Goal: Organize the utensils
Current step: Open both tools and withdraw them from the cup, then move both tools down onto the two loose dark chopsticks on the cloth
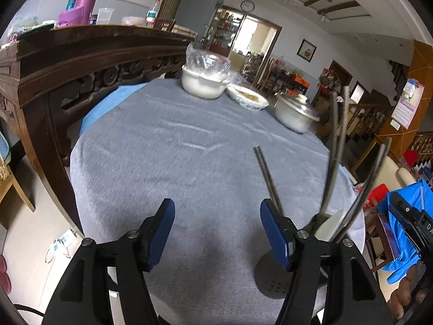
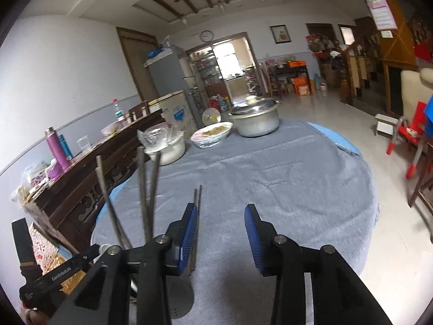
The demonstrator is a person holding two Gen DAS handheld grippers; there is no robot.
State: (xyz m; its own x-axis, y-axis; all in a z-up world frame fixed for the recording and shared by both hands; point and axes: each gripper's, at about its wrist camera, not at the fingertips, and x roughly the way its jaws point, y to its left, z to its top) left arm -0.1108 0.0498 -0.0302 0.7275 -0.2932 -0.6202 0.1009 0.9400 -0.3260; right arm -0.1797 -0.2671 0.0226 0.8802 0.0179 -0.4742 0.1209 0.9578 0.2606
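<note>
A pair of dark chopsticks (image 1: 266, 173) lies on the grey tablecloth (image 1: 176, 140), its near end behind my left gripper's right finger. My left gripper (image 1: 217, 201) is open with only cloth between its blue pads (image 1: 162, 233). To its right, several chopsticks (image 1: 335, 149) stand in a holder with a perforated grey base (image 1: 273, 284). In the right wrist view my right gripper (image 2: 220, 205) is open. The lying pair (image 2: 198, 203) runs along the inner side of its left finger (image 2: 186, 235), not pinched. The standing chopsticks (image 2: 146, 189) and holder base (image 2: 178, 298) are to its left.
At the table's far side stand a plastic-covered white bowl (image 1: 203, 81), a covered dish (image 1: 247, 97) and a lidded pot (image 1: 293, 112). A carved dark wooden sideboard (image 1: 81, 62) borders the table on the left. A red chair (image 2: 408, 135) stands on the floor to the right.
</note>
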